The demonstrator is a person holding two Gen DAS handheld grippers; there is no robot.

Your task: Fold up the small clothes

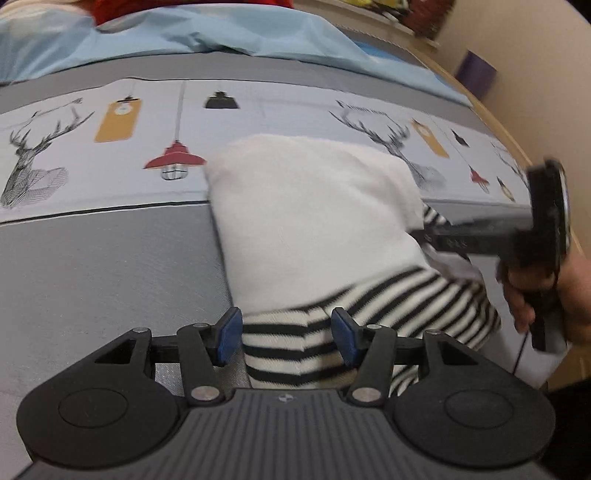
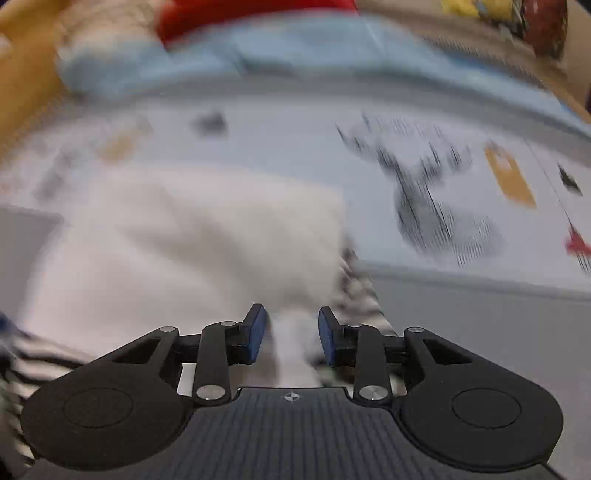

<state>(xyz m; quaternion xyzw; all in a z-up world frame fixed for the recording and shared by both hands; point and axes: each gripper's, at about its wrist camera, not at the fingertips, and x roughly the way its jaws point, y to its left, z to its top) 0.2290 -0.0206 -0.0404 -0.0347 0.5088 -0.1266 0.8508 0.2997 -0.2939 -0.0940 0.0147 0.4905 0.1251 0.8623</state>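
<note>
A small white garment (image 1: pixel 314 221) with black-and-white striped parts (image 1: pixel 295 347) lies folded on the bed. My left gripper (image 1: pixel 288 338) is open, its blue pads (image 1: pixel 227 336) on either side of the striped edge without closing on it. My right gripper (image 2: pixel 291 336) is open over the garment's right edge (image 2: pixel 207 251), with white and striped cloth between its pads; that view is motion-blurred. The right gripper also shows in the left wrist view (image 1: pixel 428 236), held by a hand at the garment's right side.
The bed cover (image 1: pixel 110 258) is grey with a printed band of deer and lamps. A light blue sheet (image 1: pixel 184 40) and something red (image 1: pixel 184 7) lie at the far end. A wooden bed edge (image 1: pixel 491 118) runs along the right.
</note>
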